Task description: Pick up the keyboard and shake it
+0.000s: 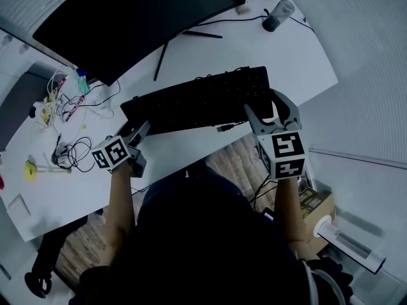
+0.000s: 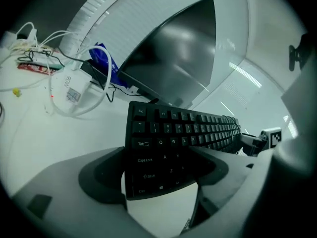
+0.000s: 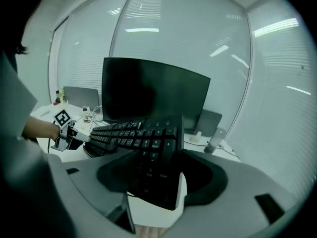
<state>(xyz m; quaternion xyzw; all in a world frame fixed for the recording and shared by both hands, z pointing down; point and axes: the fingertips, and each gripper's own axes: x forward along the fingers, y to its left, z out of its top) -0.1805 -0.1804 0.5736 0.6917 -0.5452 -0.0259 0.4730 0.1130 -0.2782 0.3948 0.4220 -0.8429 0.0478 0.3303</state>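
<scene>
A black keyboard (image 1: 197, 100) hangs tilted over the front of the white desk (image 1: 305, 62), held at both ends. My left gripper (image 1: 137, 135) is shut on its left end, where the Caps Lock and Shift keys (image 2: 148, 170) sit between the jaws. At the other end my right gripper (image 1: 270, 112) is shut on the number-pad side (image 3: 153, 167), with that edge lying between its jaws. From the left gripper view, the right gripper's marker cube (image 2: 272, 137) shows past the far end of the keyboard (image 2: 193, 133). A loose plug (image 1: 226, 128) dangles under the keyboard's front edge.
A large dark monitor (image 1: 140, 24) stands behind the keyboard on thin legs. Tangled cables and small items (image 1: 63, 107) lie at the desk's left. A dark cylinder (image 1: 278, 14) stands at the back right. A cardboard box (image 1: 316, 205) and a white appliance (image 1: 350, 240) are on the floor at right.
</scene>
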